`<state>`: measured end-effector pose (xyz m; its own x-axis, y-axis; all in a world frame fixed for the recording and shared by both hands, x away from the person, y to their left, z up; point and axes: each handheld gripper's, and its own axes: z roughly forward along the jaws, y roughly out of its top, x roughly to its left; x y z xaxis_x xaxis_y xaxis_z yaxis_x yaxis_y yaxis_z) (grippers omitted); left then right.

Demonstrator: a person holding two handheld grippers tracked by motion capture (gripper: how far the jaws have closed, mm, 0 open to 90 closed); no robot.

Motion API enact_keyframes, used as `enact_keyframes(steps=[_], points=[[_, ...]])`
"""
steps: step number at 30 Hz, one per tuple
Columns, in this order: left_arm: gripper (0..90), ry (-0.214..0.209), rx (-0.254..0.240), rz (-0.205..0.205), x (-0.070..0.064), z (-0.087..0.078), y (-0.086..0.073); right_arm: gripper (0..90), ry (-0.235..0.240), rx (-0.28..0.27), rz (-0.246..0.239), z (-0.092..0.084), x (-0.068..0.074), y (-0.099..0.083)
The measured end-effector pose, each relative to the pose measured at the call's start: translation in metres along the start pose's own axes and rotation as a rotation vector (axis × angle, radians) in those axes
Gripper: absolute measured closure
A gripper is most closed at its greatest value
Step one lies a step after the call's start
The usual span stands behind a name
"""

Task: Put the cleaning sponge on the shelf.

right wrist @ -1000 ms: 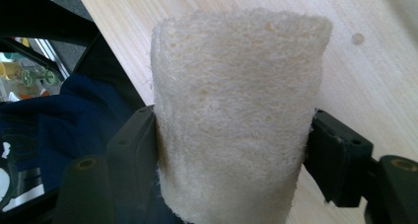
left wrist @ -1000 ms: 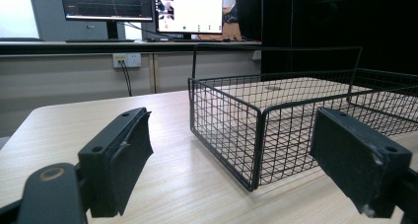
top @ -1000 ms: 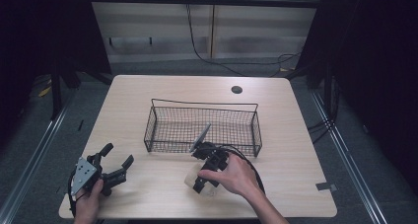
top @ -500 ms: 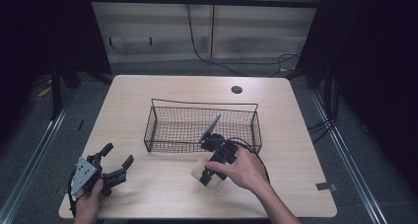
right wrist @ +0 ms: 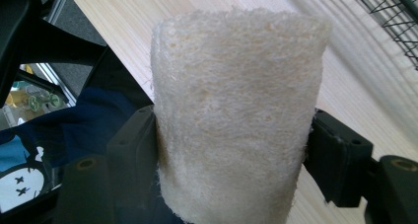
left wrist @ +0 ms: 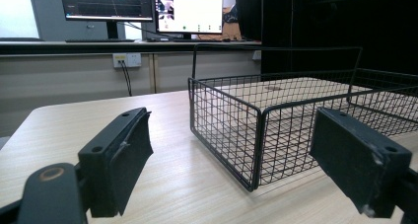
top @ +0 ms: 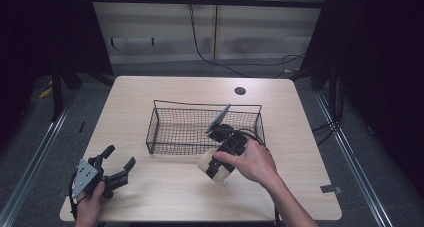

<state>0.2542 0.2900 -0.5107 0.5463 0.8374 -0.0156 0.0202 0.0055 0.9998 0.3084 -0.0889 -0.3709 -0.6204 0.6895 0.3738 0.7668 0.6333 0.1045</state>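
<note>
A cream loofah sponge cylinder (right wrist: 236,110) sits clamped between the two black jaws of my right gripper (right wrist: 231,160). From above, the loofah (top: 212,169) hangs just in front of the black wire basket (top: 202,129), near its front right corner, with my right gripper (top: 217,171) shut on it and a hand over the tool. My left gripper (top: 116,163) rests open at the table's front left corner. Its wide-apart jaws face the basket (left wrist: 276,120) with nothing between them.
The light wood table (top: 165,202) has a round cable hole (top: 240,90) at the back. A piece of tape (top: 331,189) lies near the front right edge. Monitors (left wrist: 148,9) stand on a bench beyond the table. A cable trails from the right gripper.
My right gripper has lifted and swung right along the basket's front with the loofah held. The left gripper has stayed put.
</note>
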Motion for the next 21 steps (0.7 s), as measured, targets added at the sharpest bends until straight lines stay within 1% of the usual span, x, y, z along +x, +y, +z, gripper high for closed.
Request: enact_keyframes(steps=[2,3,5,6,8,10,11,13,14,15,16,17,18,19,21], points=[[15.5,-0.001,0.003,0.005,0.0,0.0,0.0,28.2,-0.003,0.003,0.0,-0.002,0.001,0.0],[15.5,0.001,-0.001,0.0,0.0,0.0,0.0,28.2,-0.004,0.003,-0.005,-0.009,0.001,0.002],[15.5,0.001,-0.001,0.001,0.0,0.0,0.0,28.2,0.001,0.005,-0.002,-0.014,0.002,0.003],[15.5,0.0,0.002,0.005,0.0,0.0,0.0,28.2,-0.007,0.01,-0.01,-0.016,0.002,0.004],[15.5,0.0,0.003,0.005,0.0,0.0,0.0,28.2,0.0,0.015,0.0,-0.022,0.002,0.006],[15.5,0.0,0.002,0.004,0.0,0.0,0.0,28.2,0.003,0.019,-0.004,-0.026,0.002,0.008],[15.5,0.001,0.0,0.001,0.0,0.0,0.0,28.2,0.005,0.011,-0.004,-0.028,0.001,0.009],[15.5,0.0,0.003,0.005,0.0,0.0,0.0,28.2,0.007,0.012,0.005,-0.031,0.001,0.011],[15.5,0.0,0.003,0.005,0.0,0.0,0.0,28.2,0.011,0.015,0.017,-0.035,-0.002,0.013],[15.5,0.0,0.003,0.005,0.0,0.0,0.0,28.2,0.011,0.015,0.017,-0.035,-0.002,0.013],[15.5,0.0,0.002,0.004,0.0,0.0,0.0,28.2,0.003,0.013,0.029,-0.037,-0.007,0.016],[15.5,0.0,0.002,0.004,0.0,0.0,0.0,28.2,0.003,0.013,0.029,-0.037,-0.007,0.016],[15.5,0.001,0.002,0.005,0.0,0.0,0.0,28.2,0.006,0.011,0.036,-0.039,-0.008,0.017],[15.5,0.0,0.003,0.005,0.0,0.0,0.0,28.2,0.003,-0.002,0.048,-0.044,-0.012,0.019],[15.5,0.0,0.002,0.004,0.0,0.0,0.0,28.2,-0.005,-0.005,0.055,-0.048,-0.015,0.021]])
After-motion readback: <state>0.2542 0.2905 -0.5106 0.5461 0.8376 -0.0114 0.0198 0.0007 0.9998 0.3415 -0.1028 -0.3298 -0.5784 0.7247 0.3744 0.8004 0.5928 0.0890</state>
